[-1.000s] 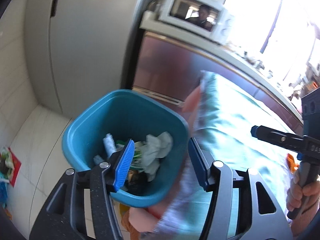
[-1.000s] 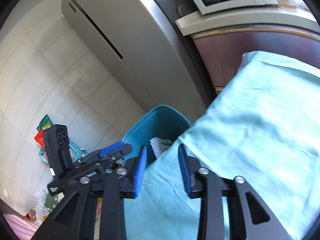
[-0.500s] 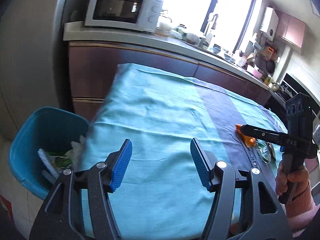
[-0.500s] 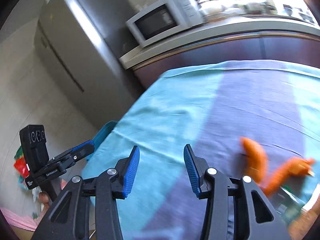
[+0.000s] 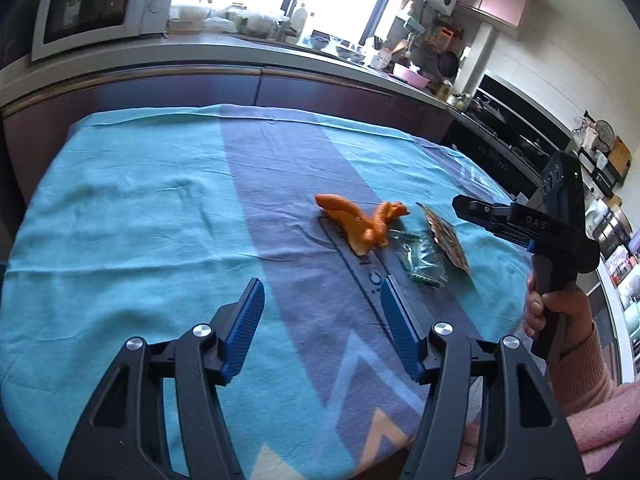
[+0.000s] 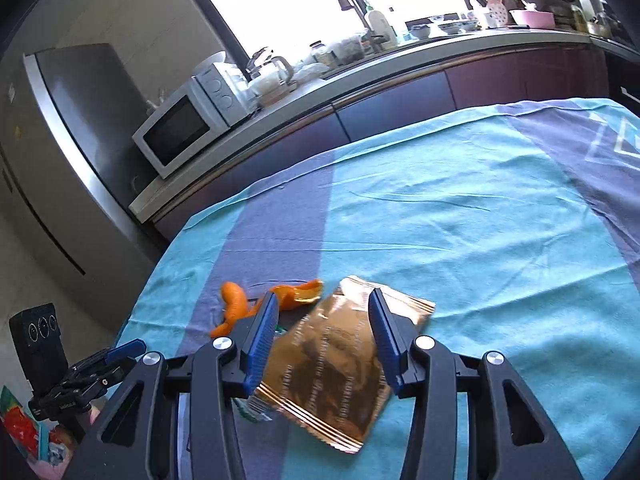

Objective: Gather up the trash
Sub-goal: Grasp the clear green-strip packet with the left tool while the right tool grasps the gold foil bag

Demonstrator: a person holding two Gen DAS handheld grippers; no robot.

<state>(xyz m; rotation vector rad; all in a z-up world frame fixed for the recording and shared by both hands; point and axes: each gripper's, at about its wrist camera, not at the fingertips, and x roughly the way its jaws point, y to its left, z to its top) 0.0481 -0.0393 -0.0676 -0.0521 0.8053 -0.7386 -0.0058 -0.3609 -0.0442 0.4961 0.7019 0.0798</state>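
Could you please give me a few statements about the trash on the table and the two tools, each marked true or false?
1. Orange peel lies on the teal cloth. True.
2. The brown wrapper is pinched between the right tool's pads. False: it lies flat on the cloth with both pads clear of it.
3. The left tool holds nothing. True.
4. A green wrapper sits between the peel and the brown wrapper. True.
5. The microwave stands on the cloth-covered table. False: it stands on the counter behind.

White microwave [image 6: 188, 128] on the counter [image 6: 400, 60], steel fridge [image 6: 68, 168] beside it.
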